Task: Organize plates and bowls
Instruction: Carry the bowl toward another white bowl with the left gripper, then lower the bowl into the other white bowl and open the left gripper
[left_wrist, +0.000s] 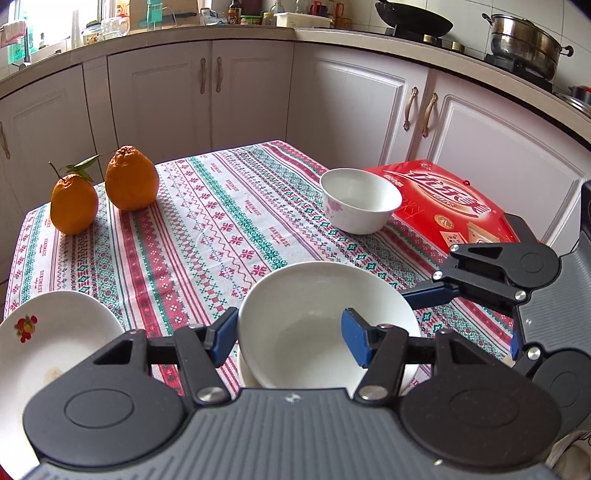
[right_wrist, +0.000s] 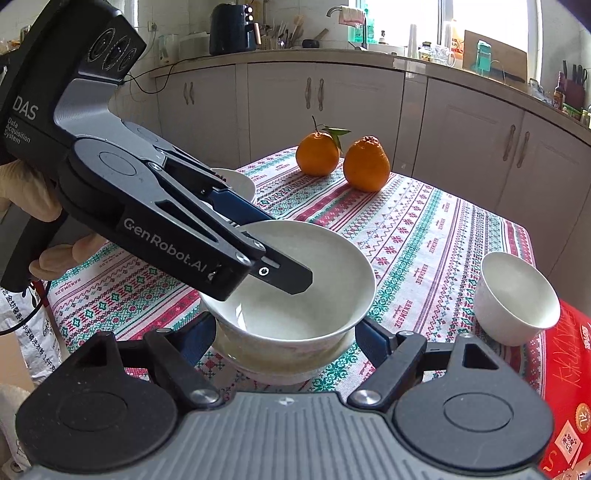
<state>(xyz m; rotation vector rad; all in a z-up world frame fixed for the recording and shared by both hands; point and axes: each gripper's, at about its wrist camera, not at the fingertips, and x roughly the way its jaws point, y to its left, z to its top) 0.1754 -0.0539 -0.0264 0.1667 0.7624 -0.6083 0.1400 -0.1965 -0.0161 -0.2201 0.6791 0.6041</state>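
Observation:
A large white bowl (left_wrist: 295, 317) (right_wrist: 295, 306) rests nested in a second white bowl (right_wrist: 269, 369) on the patterned tablecloth (left_wrist: 192, 236). My left gripper (left_wrist: 290, 334) (right_wrist: 284, 249) is shut on the upper bowl's near wall, one pad inside and one outside. My right gripper (right_wrist: 284, 338) straddles the lower bowl, and both blue pads appear to touch its sides. One of its fingers (left_wrist: 424, 295) shows at the bowl's right edge. A small flowered white bowl (left_wrist: 360, 201) (right_wrist: 517, 299) stands apart, partly on a red box. A fruit-printed white plate (left_wrist: 48, 347) lies at the left.
Two oranges (left_wrist: 103, 192) (right_wrist: 343, 158) stand at the table's far corner. The red box (left_wrist: 447, 206) (right_wrist: 565, 387) lies along the right edge. A gloved hand (right_wrist: 22, 195) holds the left gripper. Kitchen cabinets (left_wrist: 251, 92) close off the far side.

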